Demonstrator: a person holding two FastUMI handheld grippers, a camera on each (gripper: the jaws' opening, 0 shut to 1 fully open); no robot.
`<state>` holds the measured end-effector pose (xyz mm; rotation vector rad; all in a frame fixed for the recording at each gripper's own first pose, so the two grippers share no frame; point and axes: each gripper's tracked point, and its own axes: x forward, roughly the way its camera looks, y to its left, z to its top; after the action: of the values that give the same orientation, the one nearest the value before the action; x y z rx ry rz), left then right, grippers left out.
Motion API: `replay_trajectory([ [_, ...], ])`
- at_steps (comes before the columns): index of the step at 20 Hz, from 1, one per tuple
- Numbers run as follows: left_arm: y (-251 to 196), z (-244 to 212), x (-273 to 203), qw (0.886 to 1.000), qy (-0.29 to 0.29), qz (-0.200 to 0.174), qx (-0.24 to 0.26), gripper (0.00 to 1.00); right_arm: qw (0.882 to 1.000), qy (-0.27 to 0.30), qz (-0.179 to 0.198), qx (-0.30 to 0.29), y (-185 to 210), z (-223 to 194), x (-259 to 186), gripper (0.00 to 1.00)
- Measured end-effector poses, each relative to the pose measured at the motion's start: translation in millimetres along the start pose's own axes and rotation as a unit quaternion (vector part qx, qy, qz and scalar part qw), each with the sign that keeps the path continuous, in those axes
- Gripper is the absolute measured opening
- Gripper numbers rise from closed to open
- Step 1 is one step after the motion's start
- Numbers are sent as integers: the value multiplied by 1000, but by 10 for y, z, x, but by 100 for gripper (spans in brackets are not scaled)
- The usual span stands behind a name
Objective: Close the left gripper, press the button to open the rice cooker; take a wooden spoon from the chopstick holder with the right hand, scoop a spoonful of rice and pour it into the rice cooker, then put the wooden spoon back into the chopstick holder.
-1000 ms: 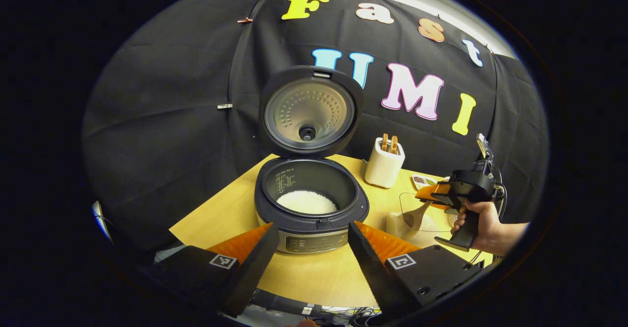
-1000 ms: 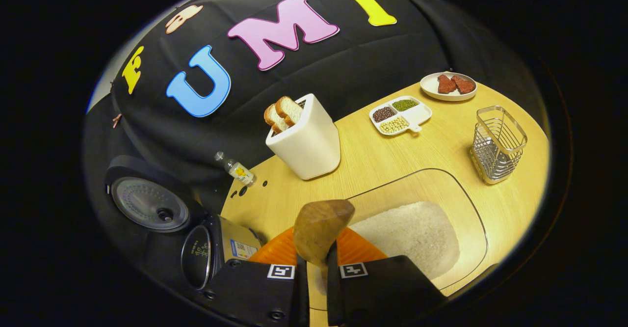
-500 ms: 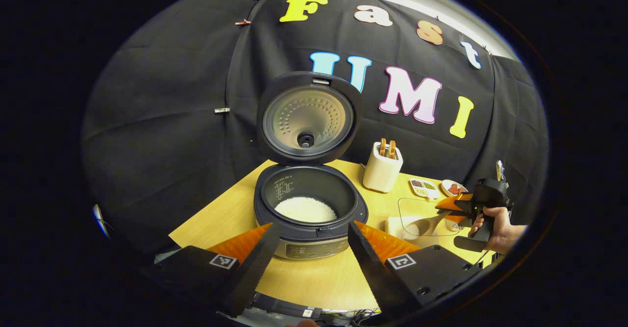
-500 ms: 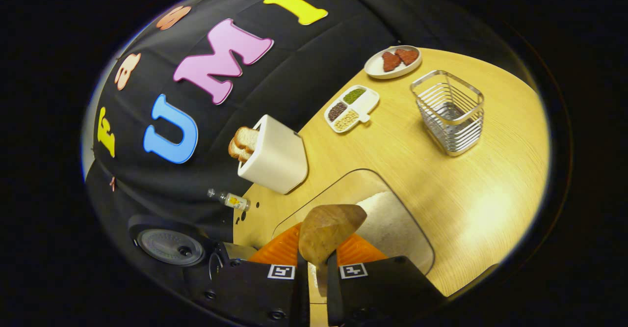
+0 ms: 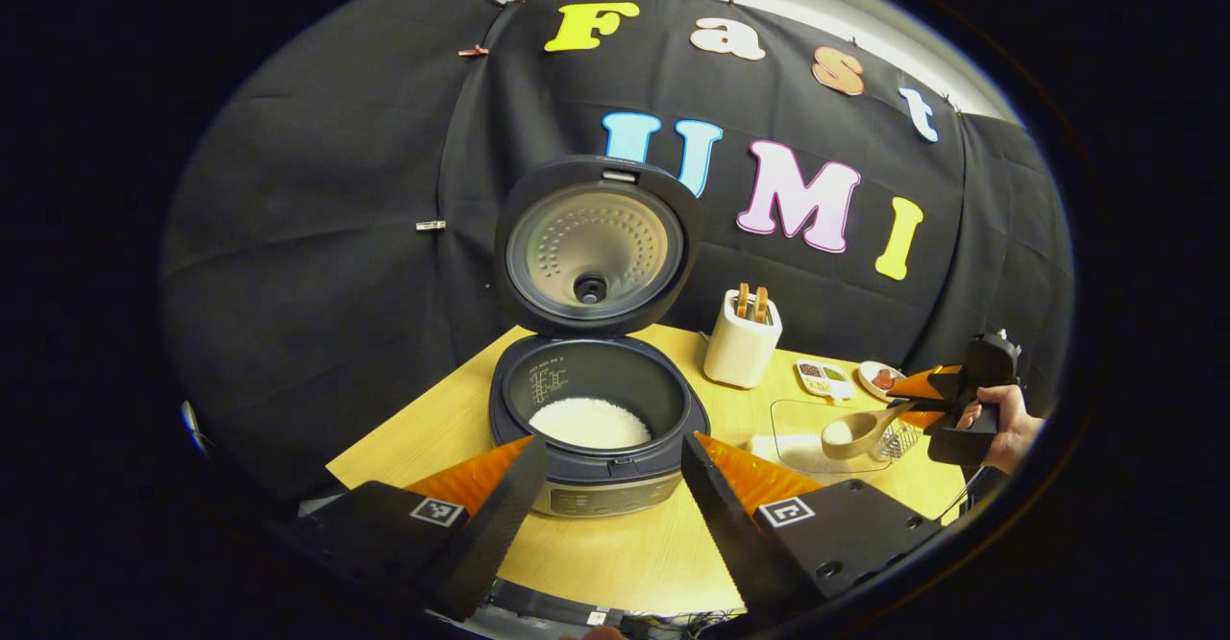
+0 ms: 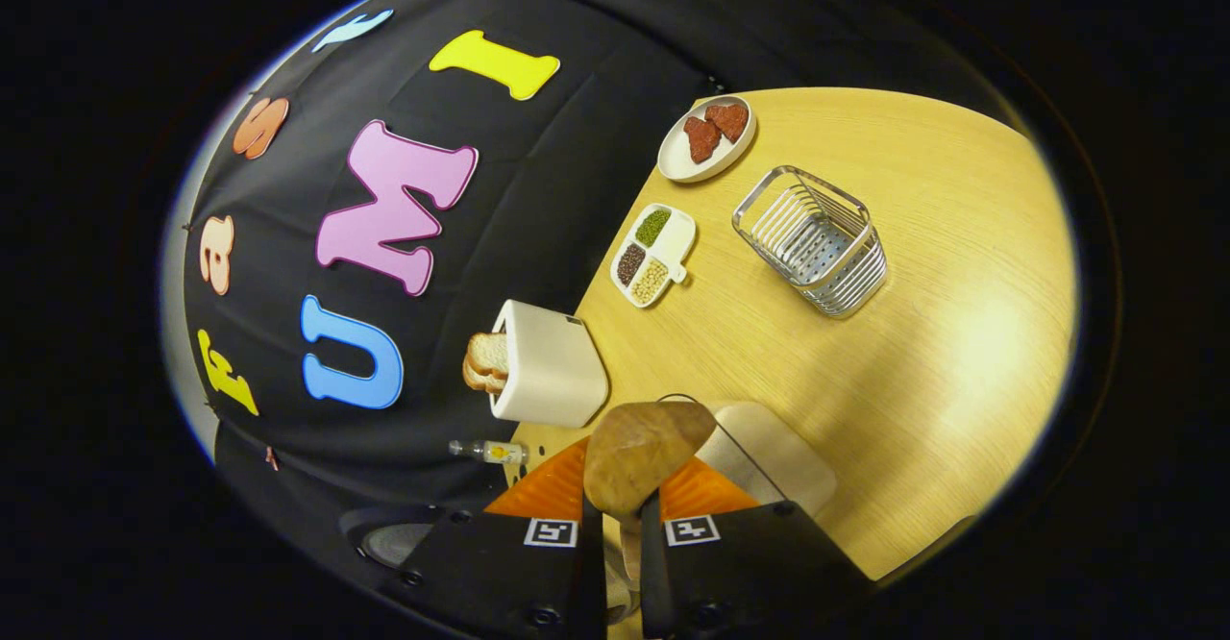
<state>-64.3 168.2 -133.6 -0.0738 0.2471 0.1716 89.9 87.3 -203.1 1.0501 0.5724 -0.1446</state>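
Since a second ago your right hand-held gripper [image 6: 615,525] has rolled and drawn away from the rice cooker [image 5: 598,419], toward the desk's right end; the chopstick holder [image 6: 812,239] now sits more squarely ahead of it. Both its fingers are clamped on the handle of the wooden spoon [image 6: 637,453], whose bowl rides just above the clear rice container [image 6: 764,453]. The left gripper view shows pale rice in that bowl [image 5: 846,433]. Your left hand-held gripper [image 5: 605,491] hangs with its jaws spread wide, holding nothing, just in front of the cooker.

Judgement: the scoop appears taken and the pour is next. Keep the bowl level, carry it left over the open pot, and tip only once past the rim.

Count, near to far: one spoon, one rice container, one cooker with its lid [image 5: 593,246] raised, one toaster [image 6: 546,366] with two bread slices, one small bottle [image 6: 488,452], one three-part dish [image 6: 651,254], one wire holder, one plate [image 6: 706,126] carrying two reddish pieces.
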Motion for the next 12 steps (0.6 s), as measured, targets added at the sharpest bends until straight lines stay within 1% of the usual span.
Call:
replay_trajectory([
  [3, 96, -7, -42, 1000, -3, 9, -4, 95, 1000, 15, 24, 9, 304, -79, -42, 18],
  [5, 211, -4, -87, 1000, -6, 25, -5, 95, 999, 26, 46, 2, 580, -215, -119, 19],
  [8, 363, 79, -144, 999, -23, 47, -16, 96, 995, 51, 87, -16, 1055, -520, -210, 18],
  [12, 583, 23, -181, 997, -22, 66, -27, 95, 985, 83, 136, -59, 1702, -1028, -322, 18],
])
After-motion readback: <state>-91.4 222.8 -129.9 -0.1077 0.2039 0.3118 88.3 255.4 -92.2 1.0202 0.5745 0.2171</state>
